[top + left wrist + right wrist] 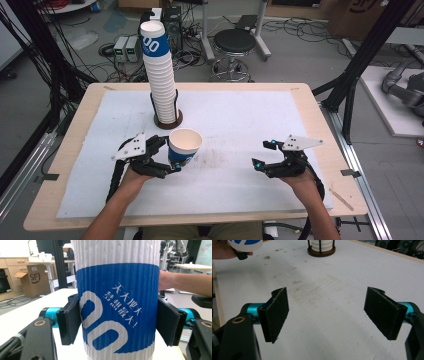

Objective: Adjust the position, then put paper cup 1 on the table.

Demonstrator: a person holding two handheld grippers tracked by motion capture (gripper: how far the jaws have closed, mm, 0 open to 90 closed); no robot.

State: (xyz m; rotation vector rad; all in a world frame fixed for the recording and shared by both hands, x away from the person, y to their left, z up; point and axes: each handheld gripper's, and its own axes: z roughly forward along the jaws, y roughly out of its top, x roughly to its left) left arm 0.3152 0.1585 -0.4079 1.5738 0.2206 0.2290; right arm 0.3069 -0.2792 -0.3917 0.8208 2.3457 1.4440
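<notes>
1. Left claw (pixel 172 156): clamped on the white ribbed paper cup with blue band (pixel 184 145); in the left gripper view both pads sit flush on the cup (pixel 117 302) wall, one per side.
2. Cup location: near the counter's centre, slightly toward the near edge and left of middle, mouth up and tipped a little. Cannot tell whether its base touches the white foam mat (pixel 240 120) or sits just above.
3. Cup long axis: roughly vertical, crossing the grip line at right angles, so the hold is across the diameter, low on the blue band.
4. Tall stack of nested white paper cups (pixel 159 75): standing in a black wire holder on a round brown base (pixel 167 121), just beyond the held cup, toward the far edge, left of centre.
5. Right claw (pixel 264 154): spread wide, nothing between the pads (pixel 275 312), hovering over bare mat near the right side, well apart from the cup.
6. Key relation: stack lies straight beyond the left claw, so left hand is far nearer; probably a short move along that line, cup kept upright.
</notes>
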